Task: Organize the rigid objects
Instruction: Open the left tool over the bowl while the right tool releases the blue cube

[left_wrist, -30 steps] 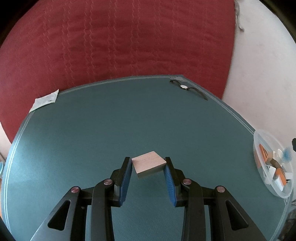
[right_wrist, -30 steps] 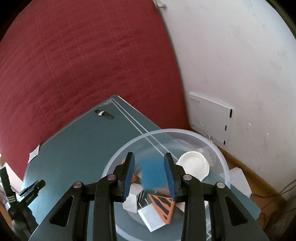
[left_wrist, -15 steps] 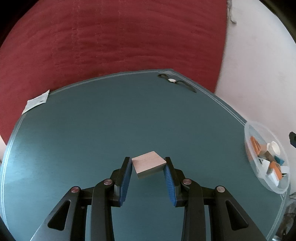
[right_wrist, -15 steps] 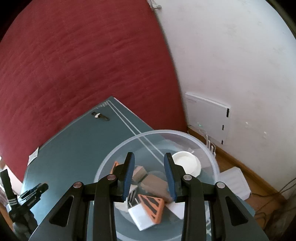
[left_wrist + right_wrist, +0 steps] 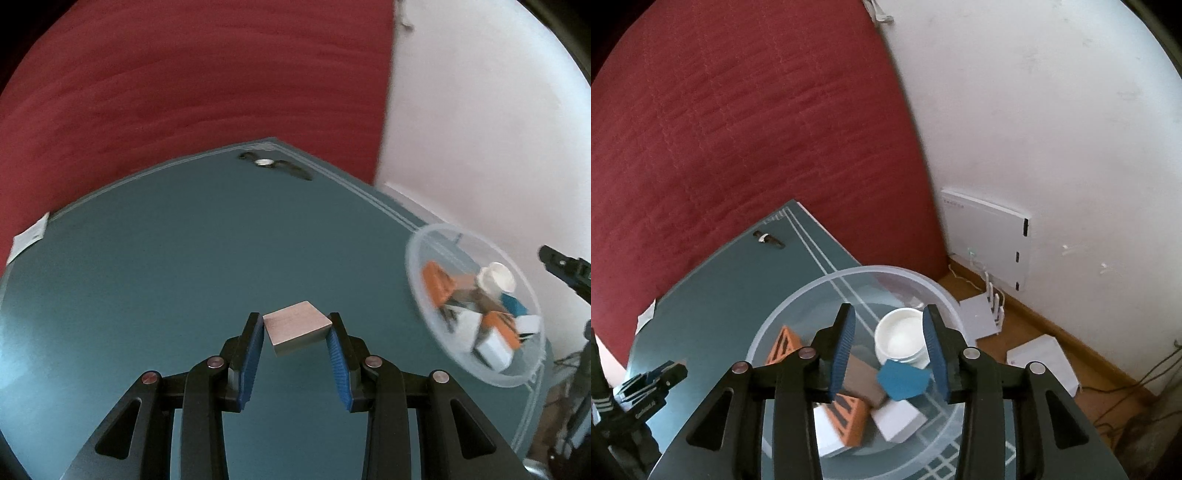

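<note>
My left gripper [image 5: 295,325] is shut on a tan wooden block [image 5: 295,326] and holds it above the teal table [image 5: 147,266]. A clear plastic bowl [image 5: 417,243] at the table's right edge holds orange, white, brown and blue pieces and a white cup [image 5: 496,278]. In the right wrist view my right gripper [image 5: 888,325] is open and empty above that bowl [image 5: 798,306]. A blue piece [image 5: 903,380], a white cup [image 5: 899,338], orange pieces [image 5: 849,417] and white blocks [image 5: 899,419] lie in it.
A dark clip with a white button [image 5: 275,164] lies at the table's far corner. A white paper slip [image 5: 29,236] lies at the far left edge. A red cushioned surface [image 5: 184,92] is behind, a white wall [image 5: 1052,129] to the right. White boxes [image 5: 1041,358] lie on the floor.
My left gripper has swung right with the block, so the bowl looms nearer. My right gripper let go of the blue piece, which now lies in the bowl, and has risen.
</note>
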Demonstrator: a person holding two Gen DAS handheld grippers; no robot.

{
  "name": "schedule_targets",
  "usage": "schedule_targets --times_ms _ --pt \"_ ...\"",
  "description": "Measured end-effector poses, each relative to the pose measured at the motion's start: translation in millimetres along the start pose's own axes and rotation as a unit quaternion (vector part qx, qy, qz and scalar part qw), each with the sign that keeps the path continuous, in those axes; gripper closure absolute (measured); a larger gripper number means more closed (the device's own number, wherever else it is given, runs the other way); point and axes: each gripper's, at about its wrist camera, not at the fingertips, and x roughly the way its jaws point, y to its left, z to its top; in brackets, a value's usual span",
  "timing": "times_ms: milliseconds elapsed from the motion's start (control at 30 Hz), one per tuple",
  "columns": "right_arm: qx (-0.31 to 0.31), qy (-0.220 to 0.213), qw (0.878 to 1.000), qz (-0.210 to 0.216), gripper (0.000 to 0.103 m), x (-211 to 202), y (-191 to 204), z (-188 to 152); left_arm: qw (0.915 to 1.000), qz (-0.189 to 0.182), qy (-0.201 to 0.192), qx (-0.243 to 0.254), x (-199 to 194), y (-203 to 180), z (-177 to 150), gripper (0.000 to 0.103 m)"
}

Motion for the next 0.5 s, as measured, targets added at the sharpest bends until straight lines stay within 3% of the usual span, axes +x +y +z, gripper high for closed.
schedule_targets --times_ms 500 --pt "-0.012 0.008 1.0 0.003 0.063 0 -16 -6 0.9968 -0.069 0.01 0.039 7 -63 16 0.066"
